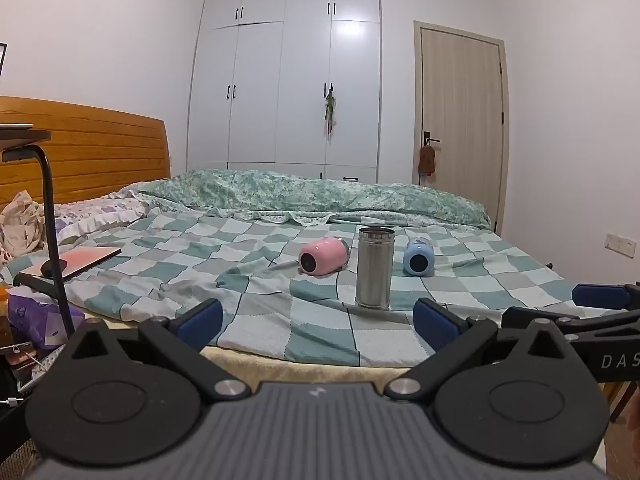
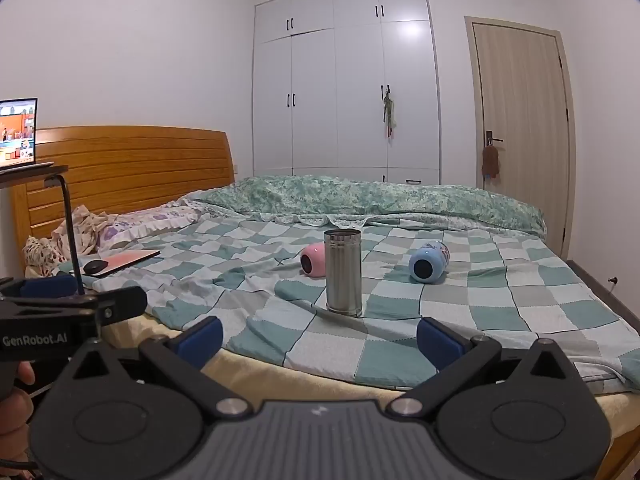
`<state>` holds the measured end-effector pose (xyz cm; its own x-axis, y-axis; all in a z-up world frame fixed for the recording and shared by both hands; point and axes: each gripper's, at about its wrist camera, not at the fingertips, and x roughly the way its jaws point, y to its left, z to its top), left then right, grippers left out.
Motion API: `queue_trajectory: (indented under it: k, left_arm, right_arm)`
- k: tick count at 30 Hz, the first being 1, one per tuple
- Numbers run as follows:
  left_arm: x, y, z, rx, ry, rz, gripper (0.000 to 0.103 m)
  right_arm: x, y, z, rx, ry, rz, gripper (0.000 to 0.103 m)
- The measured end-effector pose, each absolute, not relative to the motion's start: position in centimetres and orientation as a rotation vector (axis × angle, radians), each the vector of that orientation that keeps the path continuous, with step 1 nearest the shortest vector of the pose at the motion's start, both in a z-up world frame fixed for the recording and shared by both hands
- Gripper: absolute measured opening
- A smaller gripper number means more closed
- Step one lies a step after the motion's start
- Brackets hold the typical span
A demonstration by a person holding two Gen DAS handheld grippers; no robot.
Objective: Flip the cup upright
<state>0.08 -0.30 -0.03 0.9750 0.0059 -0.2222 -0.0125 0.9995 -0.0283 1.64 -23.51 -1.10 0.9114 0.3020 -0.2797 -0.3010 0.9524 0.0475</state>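
A steel cup (image 1: 374, 267) stands upright on the checked bedspread (image 1: 280, 280); it also shows in the right wrist view (image 2: 343, 272). A pink cup (image 1: 323, 256) lies on its side left of it, base toward me, partly hidden behind the steel cup in the right wrist view (image 2: 313, 260). A blue cup (image 1: 418, 257) lies on its side to the right (image 2: 428, 263). My left gripper (image 1: 318, 322) is open and empty at the bed's near edge. My right gripper (image 2: 320, 338) is open and empty beside it, short of the cups.
A closed laptop with a mouse (image 2: 120, 263) lies on the bed at left, beside pillows (image 2: 148, 220). A stand pole (image 1: 54, 232) and a bedside shelf with a screen (image 2: 18, 134) are at the left. A folded quilt (image 1: 320, 196) lies along the far side.
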Motion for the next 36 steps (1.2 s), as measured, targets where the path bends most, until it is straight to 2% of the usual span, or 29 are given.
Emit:
queue_trajectory:
  k: [36]
  left_arm:
    - [0.49, -0.04, -0.44, -0.030, 0.231, 0.007, 0.103]
  right_arm:
    - [1.56, -23.28, -1.22, 0.002, 0.278, 0.307, 0.103]
